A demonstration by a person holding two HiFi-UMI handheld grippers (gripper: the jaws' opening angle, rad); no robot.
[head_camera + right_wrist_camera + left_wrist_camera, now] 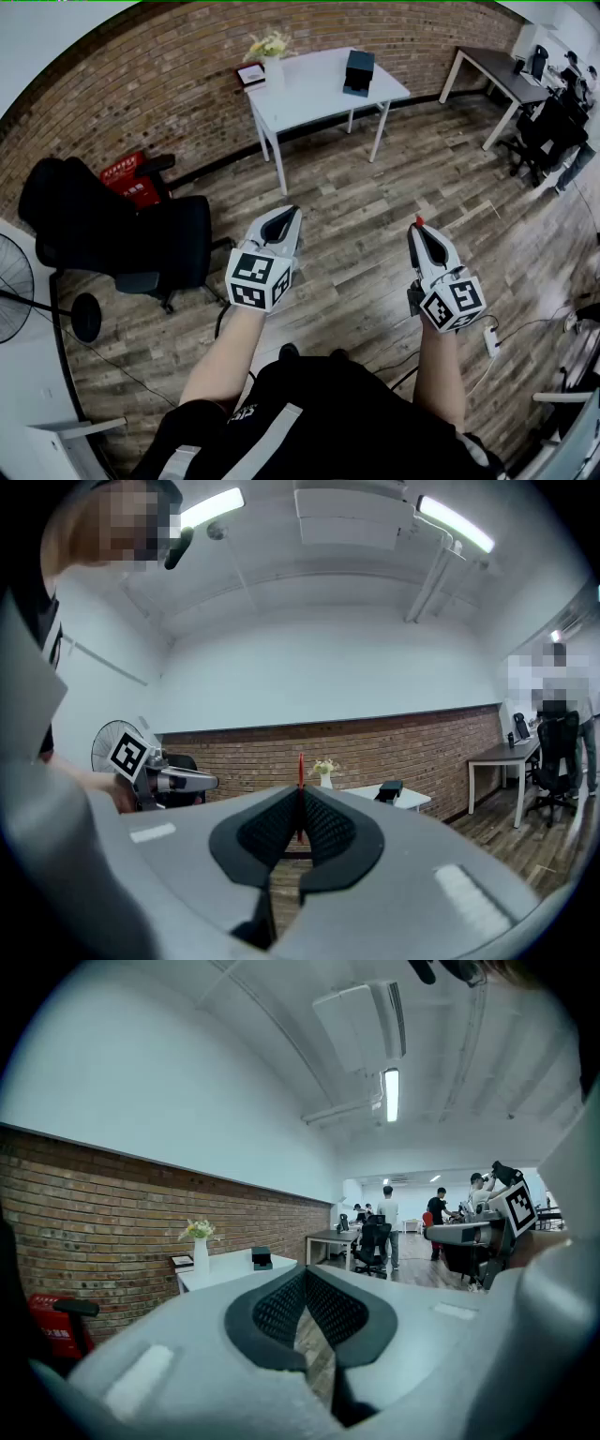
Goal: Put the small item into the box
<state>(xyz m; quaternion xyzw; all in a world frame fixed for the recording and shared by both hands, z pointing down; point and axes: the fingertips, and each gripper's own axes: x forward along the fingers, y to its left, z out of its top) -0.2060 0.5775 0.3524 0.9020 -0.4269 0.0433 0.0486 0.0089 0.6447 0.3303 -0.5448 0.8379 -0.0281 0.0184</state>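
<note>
1. Grippers both hang over the floor [361,267], well apart from the table [309,101]; we see the left gripper [292,212] and right gripper [419,231] side by side ahead of the person.
2. Left gripper: jaws pressed together at the tips, nothing between them.
3. Right gripper: jaws pinch a thin red item [300,772] at the tips; we see it stick up past them.
4. Box [358,71], black, sits on the white table by the brick wall [141,84], far from the item.
5. We also note a vase [274,71] with flowers on the table, a black chair [141,234] at left, and a fan [14,300] at the far left.
</note>
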